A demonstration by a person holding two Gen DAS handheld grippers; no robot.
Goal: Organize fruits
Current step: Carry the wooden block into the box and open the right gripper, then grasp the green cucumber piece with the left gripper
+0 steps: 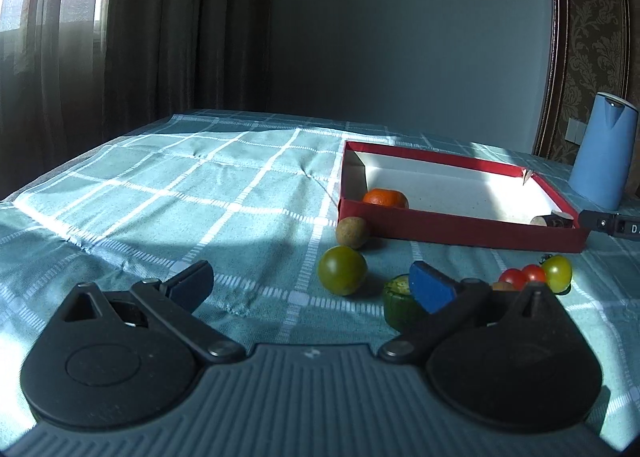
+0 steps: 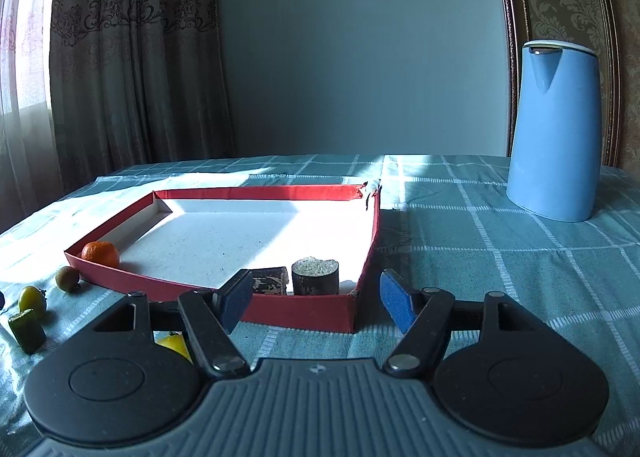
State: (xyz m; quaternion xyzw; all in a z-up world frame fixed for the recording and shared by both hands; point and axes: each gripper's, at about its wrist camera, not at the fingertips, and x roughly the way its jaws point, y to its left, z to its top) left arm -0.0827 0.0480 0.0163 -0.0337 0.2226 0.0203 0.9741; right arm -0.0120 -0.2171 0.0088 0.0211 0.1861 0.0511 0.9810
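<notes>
The fruits lie partly in a shallow red box (image 1: 460,231) and partly on the checked teal cloth (image 1: 180,185) that covers the bench. An orange (image 1: 386,197) sits inside the box, in its near left corner as the left wrist camera sees it, against the front wall. Two dark cylinder-shaped pieces (image 2: 316,276) stand side by side in the box's other near corner; what they are I cannot tell. Just outside the front wall, below the orange, rests a small brown round fruit (image 1: 352,233). Near it, closer to the camera, lies a green tomato (image 1: 343,271). Beside that stands a cut green chunk (image 1: 400,303), partly hidden behind one finger. Further right, two small red tomatoes (image 1: 524,276) touch a yellow-green tomato (image 1: 557,272), all in a tight cluster in front of the box.

The left gripper (image 1: 312,287) hovers low over the cloth with its fingers spread wide and nothing between them. The right gripper (image 2: 316,303) sits before the box's near corner, its fingers also well apart and holding nothing; a yellow fruit (image 2: 174,343) peeks out beneath its left arm.

A blue kettle (image 2: 554,129) stands on the cloth beyond the box's right side, near the far right corner of the bench. Patterned curtains (image 2: 132,57) hang behind.
</notes>
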